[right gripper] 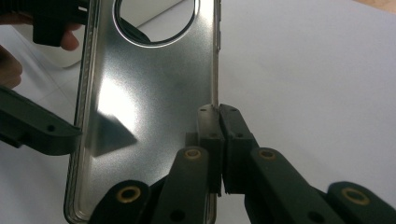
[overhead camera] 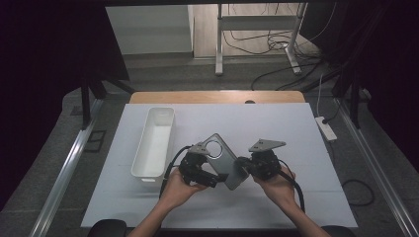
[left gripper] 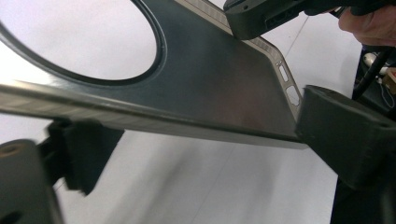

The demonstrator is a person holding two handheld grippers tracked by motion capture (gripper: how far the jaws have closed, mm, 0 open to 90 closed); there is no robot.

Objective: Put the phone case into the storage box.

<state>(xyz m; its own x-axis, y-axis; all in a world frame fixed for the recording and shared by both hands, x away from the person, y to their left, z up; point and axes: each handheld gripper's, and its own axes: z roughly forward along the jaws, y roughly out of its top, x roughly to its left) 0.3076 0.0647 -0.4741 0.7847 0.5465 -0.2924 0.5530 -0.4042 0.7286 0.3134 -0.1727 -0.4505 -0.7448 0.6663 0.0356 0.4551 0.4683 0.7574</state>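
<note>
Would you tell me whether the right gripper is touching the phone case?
Touching: the right gripper view shows the right gripper pinched shut on the phone case edge.

From my seat, the white sheet covering the table (overhead camera: 296,148) lies bare to the right of and behind my right gripper (overhead camera: 245,167), so a hand could sweep there freely. The strip between my forearms and the near edge is open too. To the left, the long white plastic bin (overhead camera: 154,140) stands lengthwise, just beside my left gripper (overhead camera: 210,178); passing that way means going over its rim or around its ends. Between the two grippers the grey clear-edged phone case with a round camera hole (overhead camera: 223,159) spans the gap, blocking any straight crossing there.
</note>
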